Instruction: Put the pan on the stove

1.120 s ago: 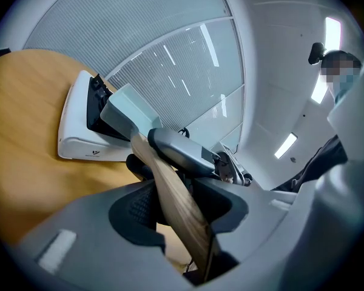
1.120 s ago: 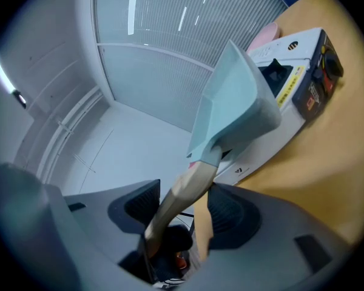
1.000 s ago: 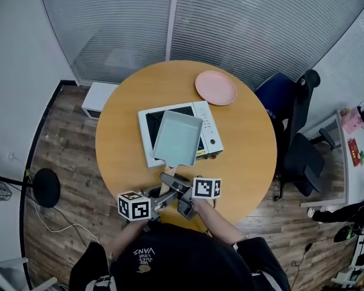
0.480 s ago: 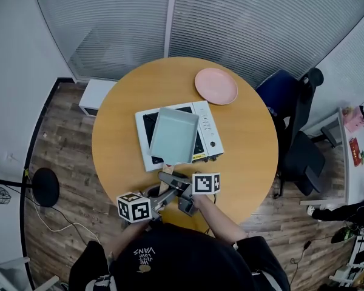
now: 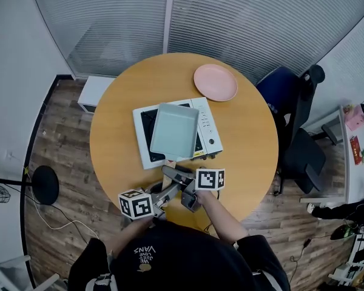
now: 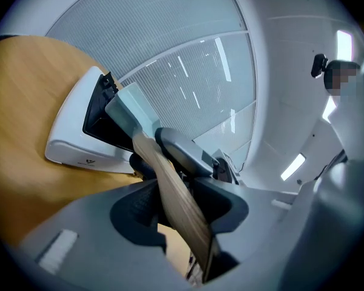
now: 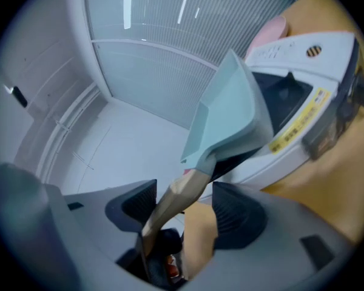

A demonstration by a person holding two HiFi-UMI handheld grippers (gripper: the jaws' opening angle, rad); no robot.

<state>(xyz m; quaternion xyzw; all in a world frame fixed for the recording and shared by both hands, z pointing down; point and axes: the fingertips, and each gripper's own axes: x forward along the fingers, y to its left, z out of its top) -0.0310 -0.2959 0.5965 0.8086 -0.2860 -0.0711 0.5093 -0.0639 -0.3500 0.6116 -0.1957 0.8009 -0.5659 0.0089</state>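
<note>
One release short: has pale teal square pan (image 5: 175,130) on white stove (image 5: 210,132), clamps wooden handle (image 6: 161,171) in left gripper (image 6: 176,202), has just been opening right gripper (image 7: 185,211) loosely around it.

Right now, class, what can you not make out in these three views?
Stove cooking surface: head view, mostly covered by the pan.
Control panel lettering: head view, too small; right gripper view, blurred.
Pink plate: right gripper view shows only a sliver behind the stove.
Whether the pan's base sits flat: left gripper view, wooden handle blocks it.
</note>
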